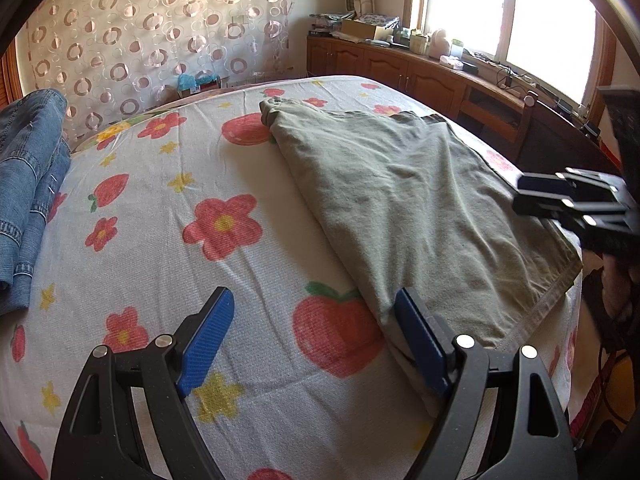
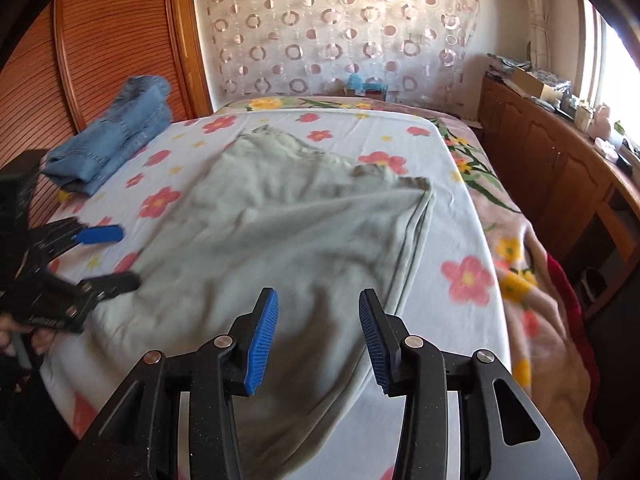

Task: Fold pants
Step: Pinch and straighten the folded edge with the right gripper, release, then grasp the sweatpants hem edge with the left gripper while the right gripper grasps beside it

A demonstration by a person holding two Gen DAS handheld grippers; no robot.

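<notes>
The pants (image 2: 288, 216) lie spread on the bed (image 2: 452, 208), near its right edge. The jeans (image 2: 116, 132) sit bunched at the far left, well apart from them. A cabinet (image 2: 560, 168) runs along the right of the bed.

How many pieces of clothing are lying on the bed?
2. The green pants lie spread in the middle of the bed, in front of both tongs. The blue jeans lie bunched at the far left edge. Others may be hidden outside the view.
</notes>
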